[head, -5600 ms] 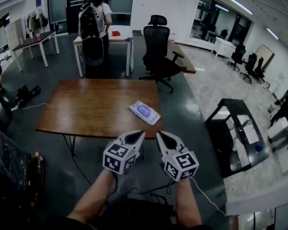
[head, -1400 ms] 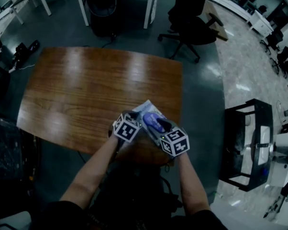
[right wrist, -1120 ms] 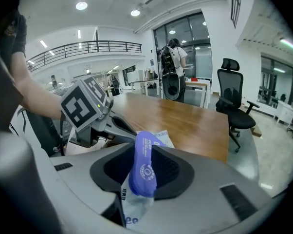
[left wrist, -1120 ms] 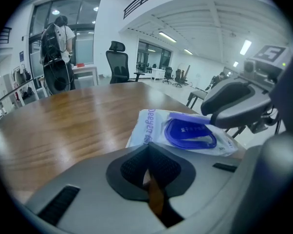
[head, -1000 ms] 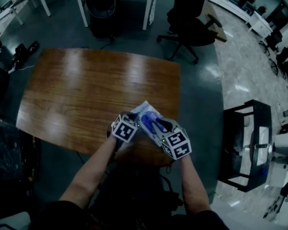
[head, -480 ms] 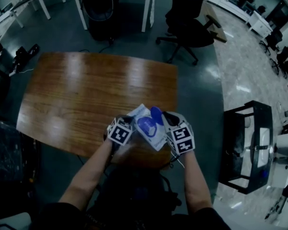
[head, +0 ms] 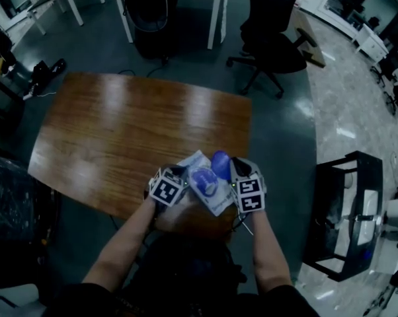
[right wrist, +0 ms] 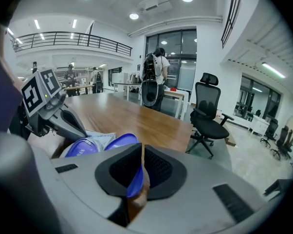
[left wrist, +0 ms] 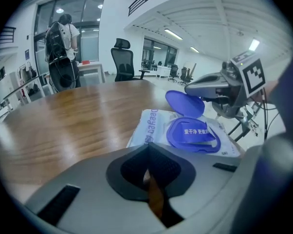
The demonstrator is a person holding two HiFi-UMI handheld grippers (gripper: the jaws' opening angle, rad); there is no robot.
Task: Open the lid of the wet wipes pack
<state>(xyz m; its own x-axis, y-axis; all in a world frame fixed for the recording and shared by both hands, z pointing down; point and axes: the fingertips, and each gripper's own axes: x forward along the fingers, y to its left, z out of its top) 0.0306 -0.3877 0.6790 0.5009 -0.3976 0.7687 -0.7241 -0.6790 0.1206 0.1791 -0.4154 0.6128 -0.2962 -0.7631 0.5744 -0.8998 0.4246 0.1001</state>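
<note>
The white soft-plastic wet wipes pack [head: 204, 183] lies flat near the near edge of the brown wooden tabletop [head: 119, 131], between the two tongs. Its blue oval plastic flip lid [head: 220, 164] stands raised off the blue oval frame on the pack's top, hinged on the side towards the right tongs [head: 233, 166]. In the right gripper view the lid's edge [right wrist: 129, 179] sits between the dark pads of the right tongs [right wrist: 140, 152], which are pinched on it. The left tongs [head: 182, 173] sit at the pack's opposite side, just beside or touching its edge; which one cannot be told. In the left gripper view their pads [left wrist: 147, 150] are closed together with nothing showing between them, and the pack [left wrist: 154, 126] lies just ahead of their tips. Beyond the tabletop's far side stands a black office chair [head: 272, 41].
</note>
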